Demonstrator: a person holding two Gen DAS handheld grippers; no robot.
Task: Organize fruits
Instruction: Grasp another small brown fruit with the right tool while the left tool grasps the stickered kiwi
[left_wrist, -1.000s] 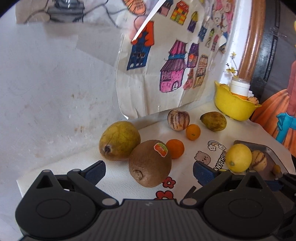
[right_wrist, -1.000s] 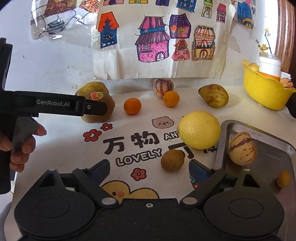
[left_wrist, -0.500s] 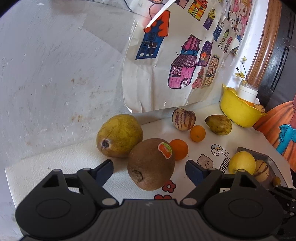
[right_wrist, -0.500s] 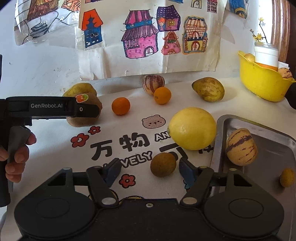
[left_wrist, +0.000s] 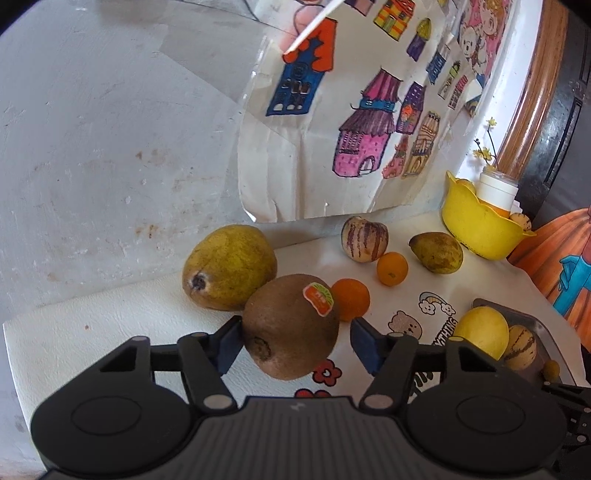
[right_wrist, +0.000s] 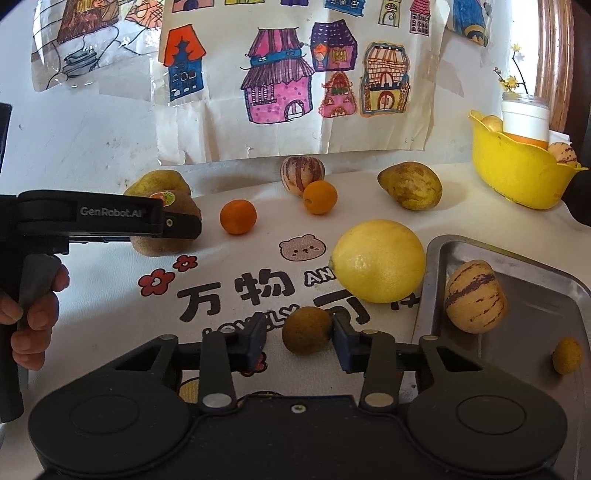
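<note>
While both tongs close, left (left_wrist: 291, 341) round the kiwi (left_wrist: 290, 326) (pear (left_wrist: 229, 271) touching), right (right_wrist: 299, 341) round the longan (right_wrist: 306, 330).

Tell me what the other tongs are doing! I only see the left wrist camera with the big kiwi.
Observer: The right tongs are closing around a small brown fruit on the cloth, beside the metal tray.
Operator: Are they squeezing it yet?
Observer: Not quite. One pad touches it, and the other shows a gap.
Operator: Who holds my tongs?
Observer: A hand grips the handle of your left tongs, which are closing round the kiwi.
Operator: Anything written on them?
Observer: Yes, the side reads GenRobot.AI.
</note>
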